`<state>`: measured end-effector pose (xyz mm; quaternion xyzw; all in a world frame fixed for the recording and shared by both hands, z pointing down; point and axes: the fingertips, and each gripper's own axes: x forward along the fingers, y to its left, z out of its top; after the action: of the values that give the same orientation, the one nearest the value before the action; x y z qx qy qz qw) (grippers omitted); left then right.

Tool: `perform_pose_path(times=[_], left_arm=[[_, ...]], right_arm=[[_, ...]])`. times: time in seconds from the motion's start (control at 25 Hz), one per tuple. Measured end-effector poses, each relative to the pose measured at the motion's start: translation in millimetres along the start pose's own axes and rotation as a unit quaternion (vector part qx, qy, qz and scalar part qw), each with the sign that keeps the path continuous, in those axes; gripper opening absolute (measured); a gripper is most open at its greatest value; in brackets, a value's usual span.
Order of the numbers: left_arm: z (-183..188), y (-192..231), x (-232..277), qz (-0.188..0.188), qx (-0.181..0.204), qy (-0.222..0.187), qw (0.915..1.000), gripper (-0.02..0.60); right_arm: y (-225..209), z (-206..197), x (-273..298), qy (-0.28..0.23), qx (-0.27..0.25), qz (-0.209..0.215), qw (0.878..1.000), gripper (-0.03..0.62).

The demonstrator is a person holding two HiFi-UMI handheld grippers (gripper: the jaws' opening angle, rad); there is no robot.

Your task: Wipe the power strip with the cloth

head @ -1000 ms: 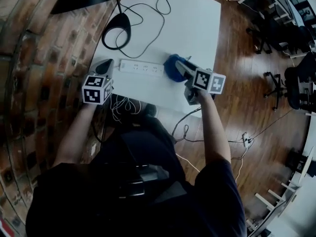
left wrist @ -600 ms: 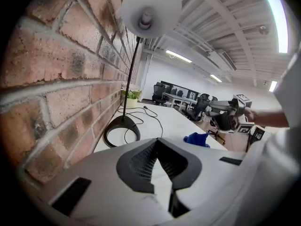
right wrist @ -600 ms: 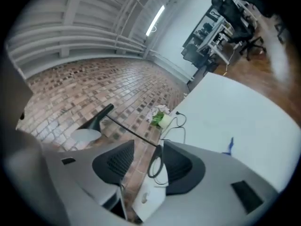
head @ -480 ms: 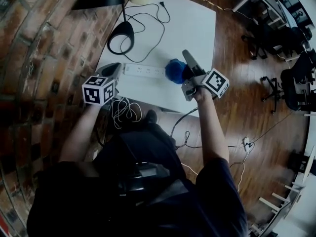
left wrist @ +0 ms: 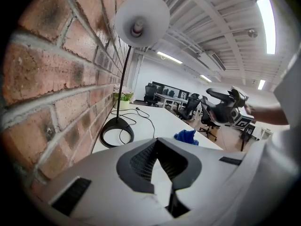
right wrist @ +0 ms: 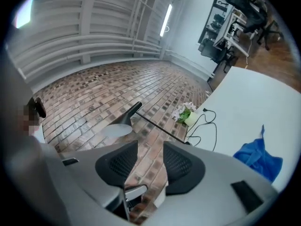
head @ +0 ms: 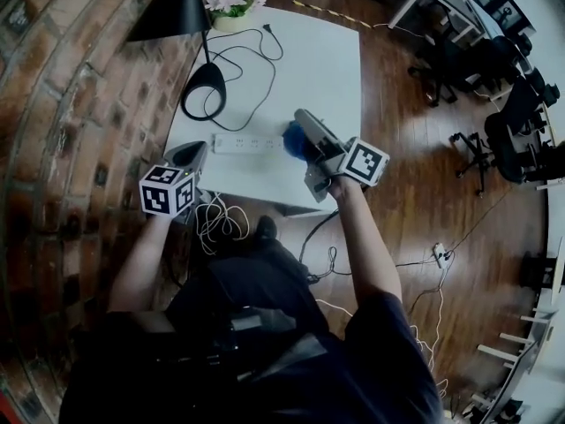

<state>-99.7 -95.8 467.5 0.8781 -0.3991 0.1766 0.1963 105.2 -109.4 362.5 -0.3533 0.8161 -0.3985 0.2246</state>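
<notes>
Blue cloth [head: 292, 140] lies on table [head: 328, 60] beside power strip [head: 247, 144].

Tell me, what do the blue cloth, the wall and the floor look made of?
Blue cloth: soft fabric, matte, crumpled in folds.
Wall: rough red brick with pale mortar lines.
Floor: apparently wood planks, dark, with a slight sheen; could be laminate.

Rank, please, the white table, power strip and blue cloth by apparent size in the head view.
1. White table, clearly largest.
2. Power strip.
3. Blue cloth, partly behind the right tool, so these two are unsure.
</notes>
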Motion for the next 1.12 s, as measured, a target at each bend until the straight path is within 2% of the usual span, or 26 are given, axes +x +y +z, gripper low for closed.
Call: perform_pose_path(times=[0.2, 0.32, 0.44, 0.56, 0.76, 0.96, 1.12], left_arm=[[-13, -5, 4, -0.012, 0.008, 0.021, 0.9997, 0.003], [-13, -13, 9, -0.019, 0.007, 0.026, 0.9995, 0.003], [-12, -18, 21, -0.023, 0.008, 0.029, 0.9993, 0.003], [-1, -20, 30, -0.01, -0.001, 0.022, 0.9997, 0.003], [22, -13, 38, 0.027, -0.056, -0.001, 0.9981, 0.0], [18, -12, 45, 0.058, -0.081, 0.009, 0.995, 0.0], [15, -20, 51, 0.069, -0.084, 0.016, 0.9939, 0.0]], right_arm=[[-14, -25, -17, 0.05, -0.032, -0.042, 0.997, 0.152], [-24, -23, -29, 0.047, -0.028, -0.053, 0.997, 0.152], [-35, -18, -36, 0.034, -0.008, -0.042, 0.999, 0.152], [-47, -10, -39, 0.031, 0.011, -0.025, 0.999, 0.152], [-60, -1, -31, 0.059, 0.036, 0.027, 0.997, 0.15], [-50, -4, -21, 0.094, 0.078, 0.113, 0.986, 0.141], [-44, 2, -12, 0.096, 0.115, 0.153, 0.977, 0.135]])
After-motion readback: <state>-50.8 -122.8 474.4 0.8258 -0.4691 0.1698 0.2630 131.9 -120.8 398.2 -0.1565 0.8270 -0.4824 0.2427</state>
